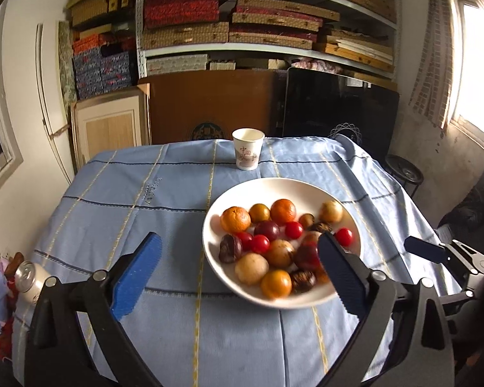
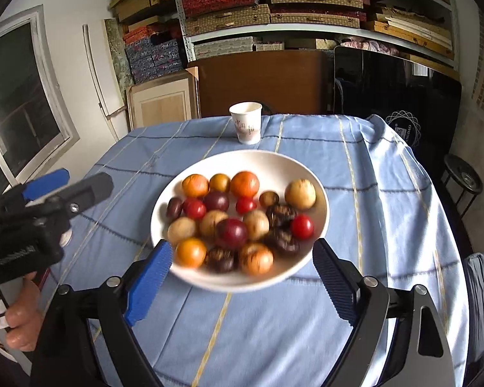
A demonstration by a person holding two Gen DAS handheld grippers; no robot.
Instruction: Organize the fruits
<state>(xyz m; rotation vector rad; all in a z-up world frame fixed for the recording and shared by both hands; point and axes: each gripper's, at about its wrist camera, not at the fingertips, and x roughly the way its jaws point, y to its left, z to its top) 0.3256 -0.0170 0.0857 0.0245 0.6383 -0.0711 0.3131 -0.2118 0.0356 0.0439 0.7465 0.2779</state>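
A white bowl [image 1: 229,277] [image 2: 274,164] sits on the blue checked tablecloth and holds several small fruits: oranges [image 1: 235,219], red cherry tomatoes [image 1: 293,229] [image 2: 302,227], dark plums [image 2: 231,233], brown chestnuts and tan round fruits [image 1: 251,268]. A white paper cup [image 1: 247,149] [image 2: 246,123] stands behind the bowl. My left gripper [image 1: 238,280] is open and empty, above the table at the bowl's near left side. My right gripper [image 2: 242,282] is open and empty, its fingers either side of the bowl's near rim.
The blue tablecloth [image 1: 145,213] covers the whole table, with edges dropping off left and right. A can [image 1: 32,279] lies at the left edge. Shelves of boxes [image 1: 261,22] and a brown board stand behind. The left gripper's body [image 2: 32,213] shows at the left of the right wrist view.
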